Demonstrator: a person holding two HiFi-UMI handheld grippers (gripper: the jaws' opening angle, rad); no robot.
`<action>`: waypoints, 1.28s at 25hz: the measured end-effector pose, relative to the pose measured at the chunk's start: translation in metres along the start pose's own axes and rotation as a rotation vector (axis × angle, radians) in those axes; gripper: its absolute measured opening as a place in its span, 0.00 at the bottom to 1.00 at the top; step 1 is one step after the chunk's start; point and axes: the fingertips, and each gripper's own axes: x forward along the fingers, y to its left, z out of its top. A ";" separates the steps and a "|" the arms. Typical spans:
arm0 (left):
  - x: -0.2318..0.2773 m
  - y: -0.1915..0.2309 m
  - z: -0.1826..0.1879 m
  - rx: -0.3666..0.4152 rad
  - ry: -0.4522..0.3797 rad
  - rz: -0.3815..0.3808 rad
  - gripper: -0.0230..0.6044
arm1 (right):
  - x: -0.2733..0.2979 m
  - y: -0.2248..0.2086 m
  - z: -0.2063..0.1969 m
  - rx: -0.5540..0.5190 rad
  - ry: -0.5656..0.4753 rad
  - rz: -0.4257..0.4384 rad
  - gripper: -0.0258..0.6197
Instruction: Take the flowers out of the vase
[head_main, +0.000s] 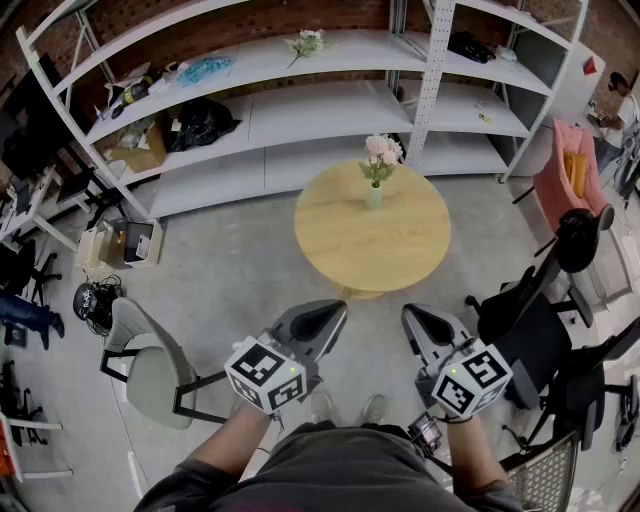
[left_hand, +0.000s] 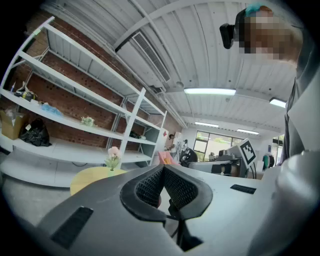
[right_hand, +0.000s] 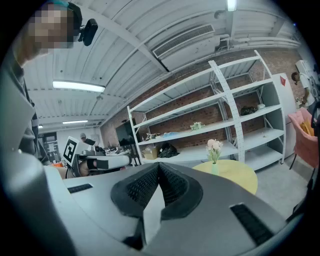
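Round wooden table (head_main: 372, 245) in the middle of the floor, nothing on it but the vase. Small pale green vase (head_main: 374, 196) stands upright near the table's far edge, roughly centred left to right. Pink flowers (head_main: 382, 152) with green leaves stick up out of it, all in the vase.

Left gripper (head_main: 322, 318) and right gripper (head_main: 424, 324) are both held low in front of the person, side by side, on the near side of the table and well apart from the vase. Both point roughly toward the table.

Left gripper view: jaws closed, ribbed pads (left_hand: 150, 186) meet at the tip, nothing between them. Flowers (left_hand: 113, 155) show far off to the left of the jaws.

Right gripper view: jaws closed too, pads (right_hand: 172, 184) together, empty. Flowers (right_hand: 214, 145) and vase (right_hand: 214, 168) show well off to the right of the tip, on the table (right_hand: 235, 175).

White shelving (head_main: 300, 110) runs along the brick wall behind the table, with a black bag (head_main: 200, 122) and a cardboard box (head_main: 136, 150) on its left part and another small flower bunch (head_main: 305, 43) on the top shelf. Grey chair (head_main: 150, 365) near left, pink armchair (head_main: 565, 172) far right.
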 end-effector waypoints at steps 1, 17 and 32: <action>0.000 0.000 0.000 0.000 0.001 0.000 0.05 | 0.000 0.000 0.000 0.001 0.001 0.000 0.06; -0.012 0.020 -0.035 -0.049 0.063 0.007 0.05 | 0.006 -0.011 -0.035 0.123 0.040 -0.053 0.06; -0.029 0.058 -0.040 -0.056 0.094 -0.032 0.05 | 0.038 -0.001 -0.044 0.167 0.012 -0.124 0.06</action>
